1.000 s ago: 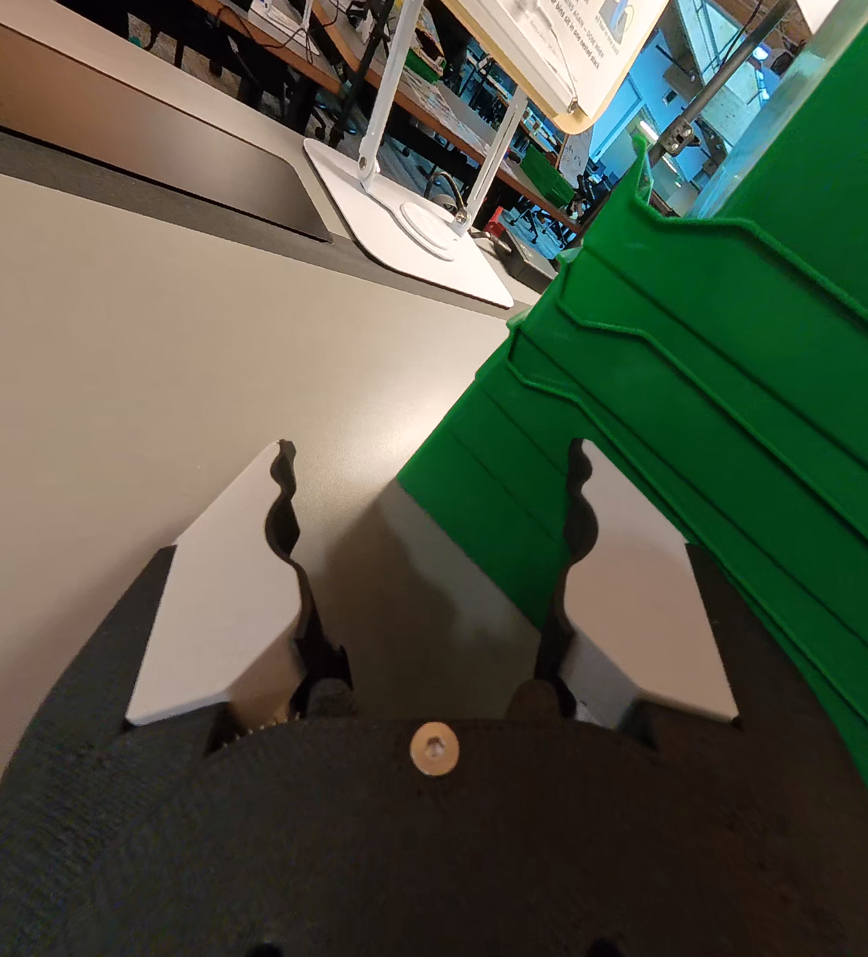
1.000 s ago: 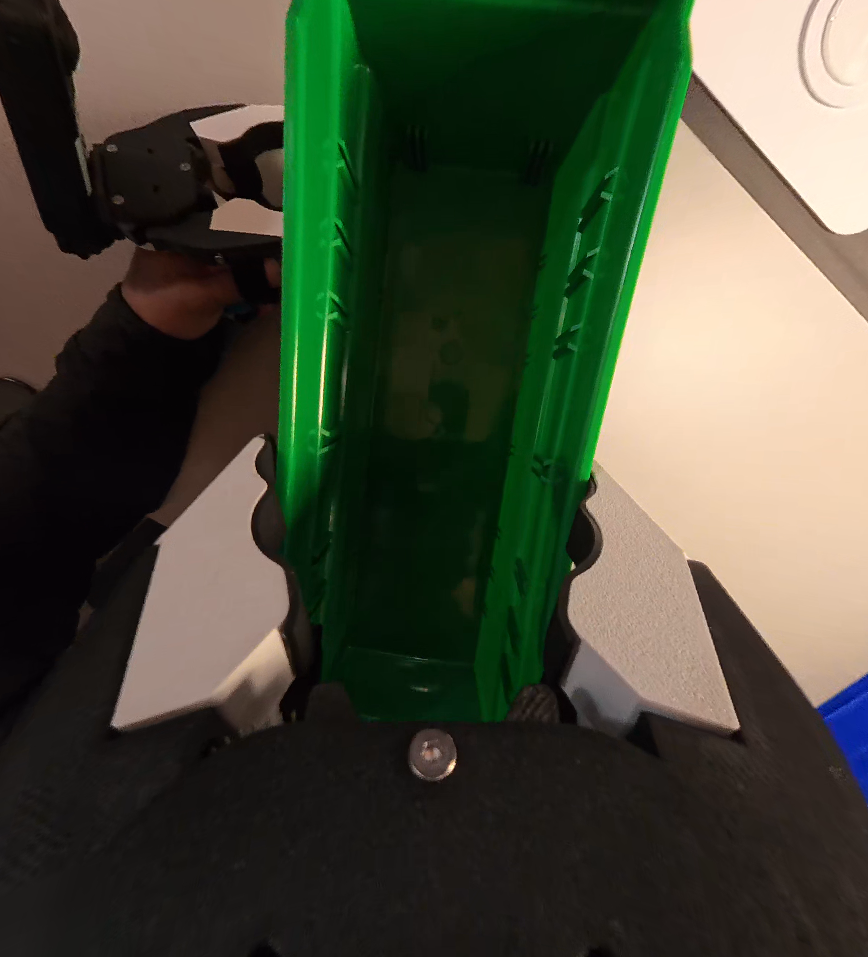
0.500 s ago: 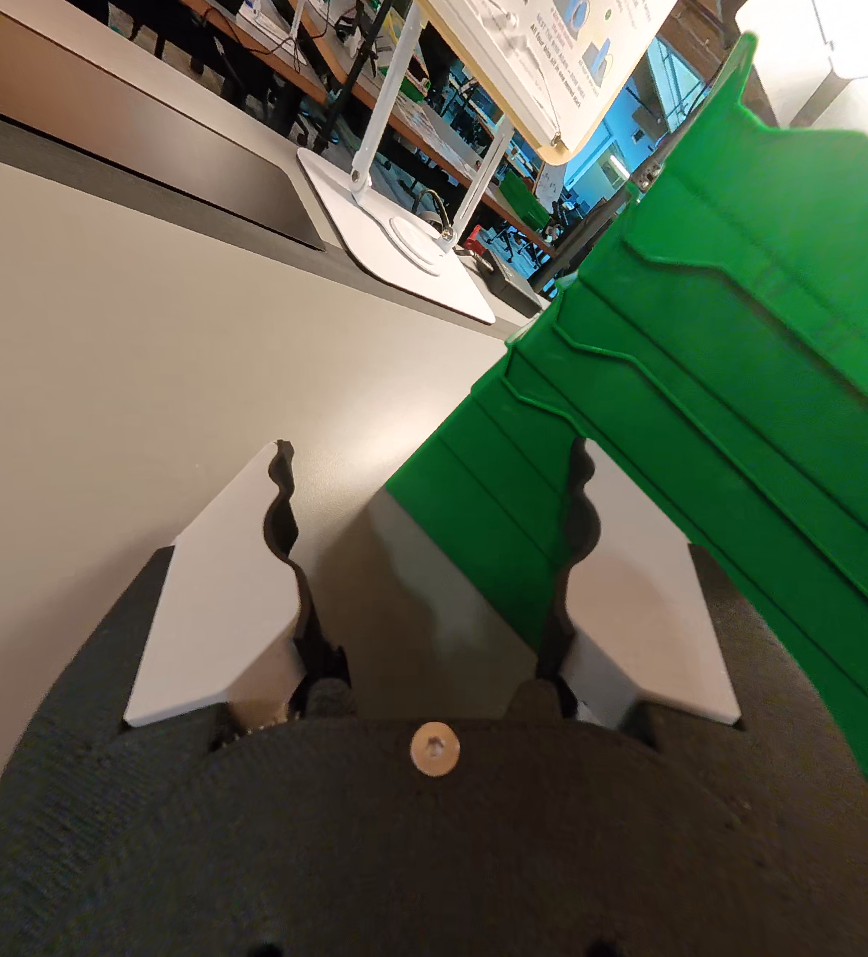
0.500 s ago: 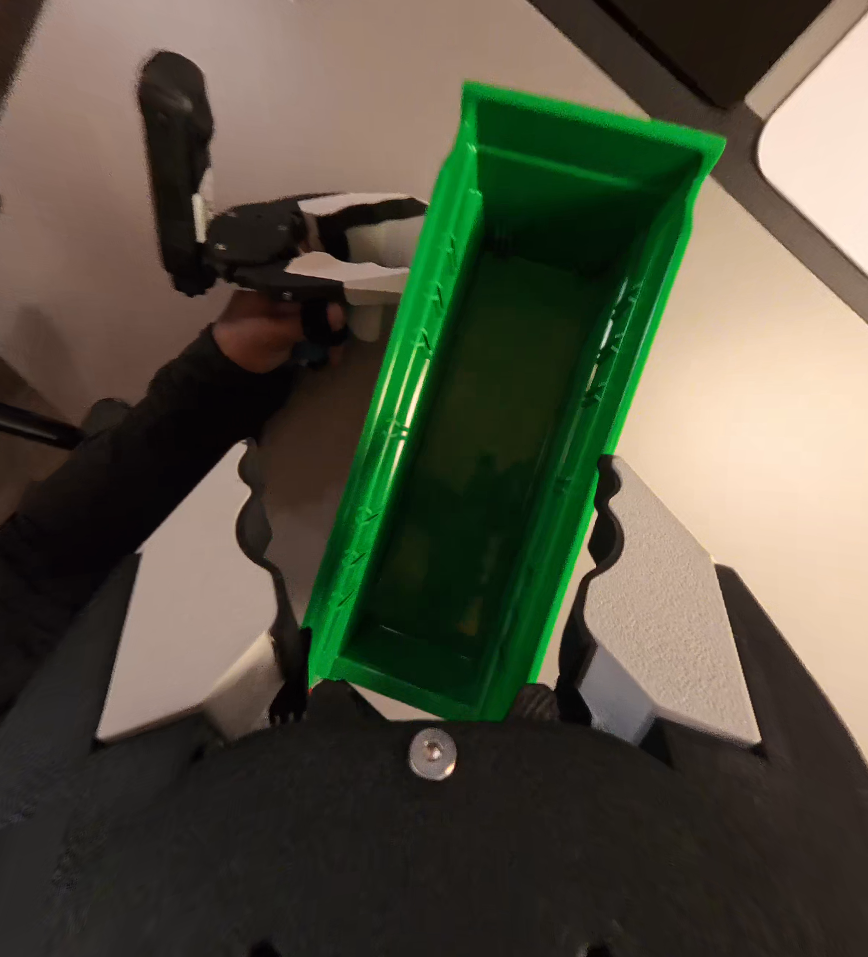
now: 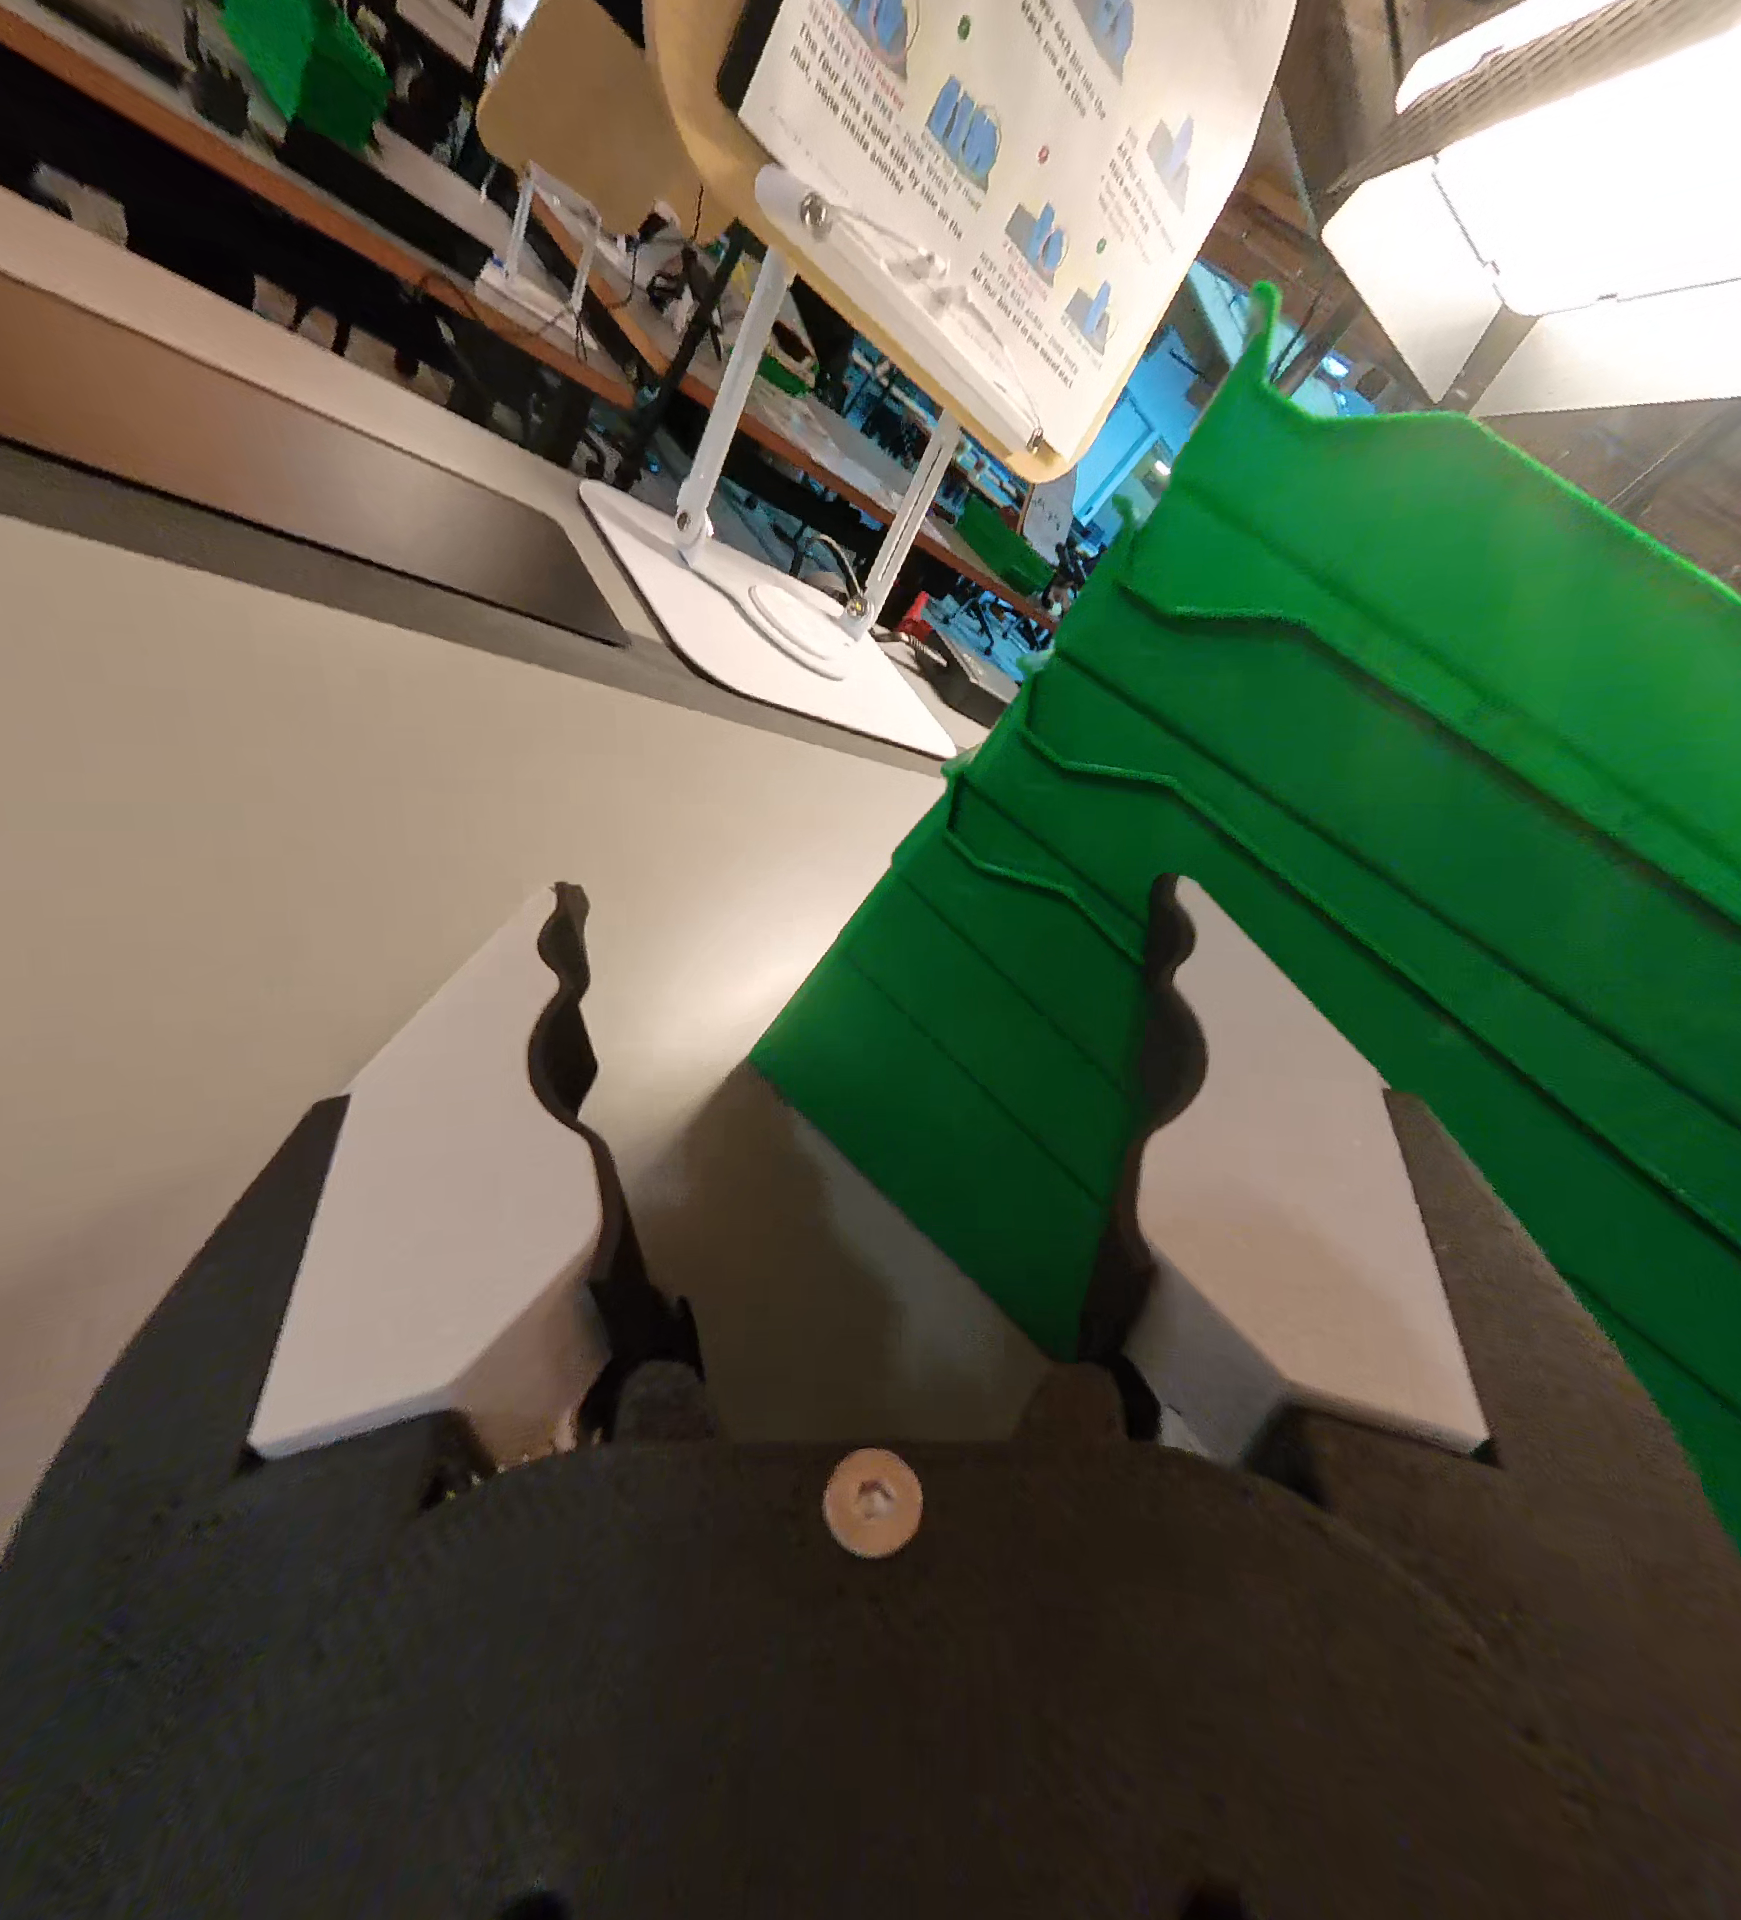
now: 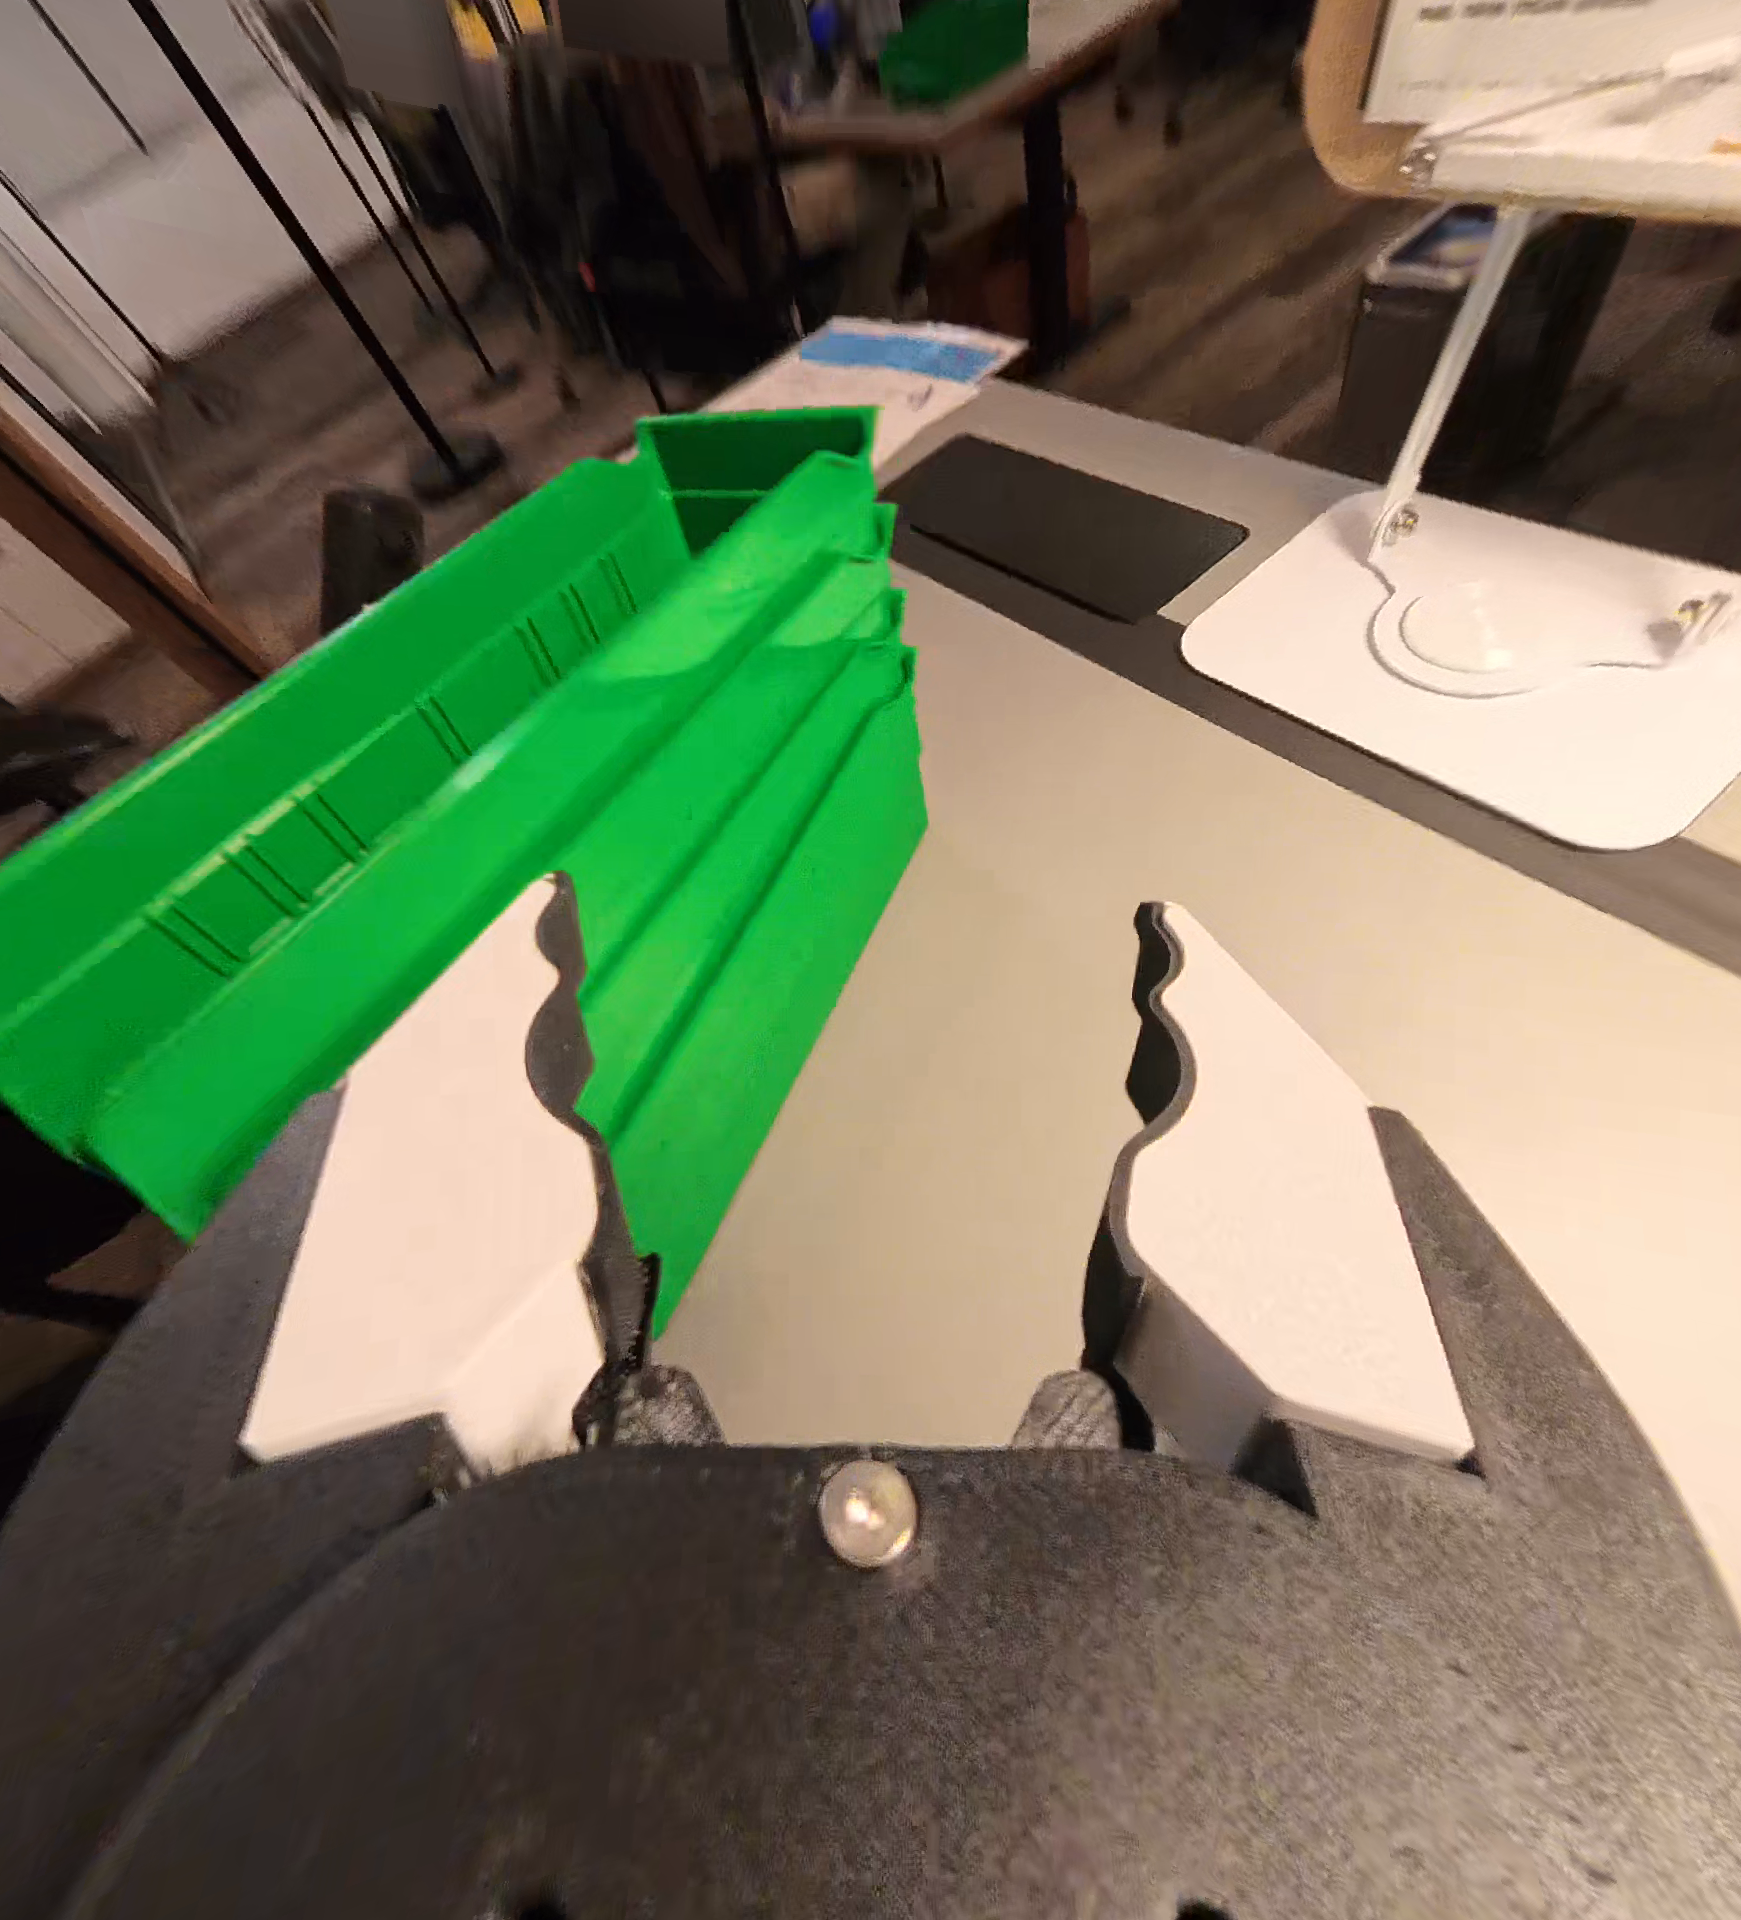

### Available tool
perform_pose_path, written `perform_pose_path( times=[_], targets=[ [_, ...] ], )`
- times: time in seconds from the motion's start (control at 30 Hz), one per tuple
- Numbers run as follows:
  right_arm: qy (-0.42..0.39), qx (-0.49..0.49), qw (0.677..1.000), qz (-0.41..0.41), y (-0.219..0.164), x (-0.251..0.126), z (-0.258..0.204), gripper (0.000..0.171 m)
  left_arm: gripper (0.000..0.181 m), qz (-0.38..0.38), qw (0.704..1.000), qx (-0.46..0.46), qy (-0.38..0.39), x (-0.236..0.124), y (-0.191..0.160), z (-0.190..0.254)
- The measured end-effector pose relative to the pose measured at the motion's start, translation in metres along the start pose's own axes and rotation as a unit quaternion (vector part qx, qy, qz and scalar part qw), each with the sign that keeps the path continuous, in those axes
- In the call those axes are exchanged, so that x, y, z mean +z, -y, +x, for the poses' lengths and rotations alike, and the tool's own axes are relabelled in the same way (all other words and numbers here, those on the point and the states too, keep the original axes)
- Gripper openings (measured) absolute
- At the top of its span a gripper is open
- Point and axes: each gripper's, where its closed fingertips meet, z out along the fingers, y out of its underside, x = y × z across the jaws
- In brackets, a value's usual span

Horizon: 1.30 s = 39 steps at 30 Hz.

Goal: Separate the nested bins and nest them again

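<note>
You're sitting at the separate step: the green bins (image 5: 1417,831) are nested as one stack, four rims showing in the right wrist view, and nothing is pulled out yet. In the left wrist view the stack is filling the 1-to-4 o'clock side, tilted, lower corner touching or just off the table (image 5: 274,831); I can't tell which. Your left tool (image 5: 861,935) is spread wide and pinching nothing, its right finger lying across the stack's side wall. In the right wrist view the stack (image 6: 492,790) is running from 9 toward 12 o'clock, open top facing up-left. Your right tool (image 6: 855,925) is also spread and empty, with the stack just beside its left finger and bare table between the jaws. The white stand base (image 6: 1531,665) is sitting well apart at 2 o'clock. As I read it, the next move calls for one tool pinning the outer bin's wall while the other is pinching the top bin's rim. Lift it straight along the nest, since a skewed pull would likely drag the whole stack.
</note>
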Motion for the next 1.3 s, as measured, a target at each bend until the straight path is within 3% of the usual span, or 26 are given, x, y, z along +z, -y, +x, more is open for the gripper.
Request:
perform_pose_path(
  times=[0.13, 0.3, 0.43, 0.5, 0.87, 1.07, 1.2, 1.3],
  targets=[
    [0.059, 0.059, 0.991, 0.107, -0.032, 0.003, 0.04, 0.102, 0.108, 0.027, 0.999, 0.026, 0.003, -0.002, 0.006, 0.004],
    [0.096, 0.067, 0.978, 0.172, -0.066, 0.021, 0.067, 0.099, 0.108, 0.062, 0.997, 0.037, 0.003, -0.007, 0.016, 0.004],
    [0.129, 0.057, 0.949, 0.281, -0.057, -0.016, 0.056, 0.083, 0.108, 0.08, 0.996, 0.046, 0.001, -0.01, 0.022, 0.004],
    [0.16, 0.053, 0.948, 0.271, -0.061, -0.019, 0.047, 0.084, 0.109, 0.081, 0.995, 0.053, -0.003, -0.008, 0.024, 0.004],
    [0.151, 0.03, 0.958, 0.241, -0.067, -0.008, 0.04, 0.084, 0.106, 0.116, 0.988, 0.096, -0.031, -0.017, 0.029, 0.021],
    [0.143, 0.016, 0.964, 0.222, -0.071, -0.003, 0.035, 0.084, 0.094, 0.04, 0.994, 0.087, -0.053, -0.011, 0.008, 0.027],
    [0.127, 0.0, 0.97, 0.209, -0.074, 0.002, 0.031, 0.083, 0.094, -0.034, 0.991, 0.127, -0.016, -0.004, -0.013, 0.023],
    [0.11, 0.007, 0.969, 0.219, -0.072, -0.001, 0.037, 0.083, 0.085, -0.044, 0.988, 0.146, -0.011, -0.004, -0.018, 0.026]
  ],
)
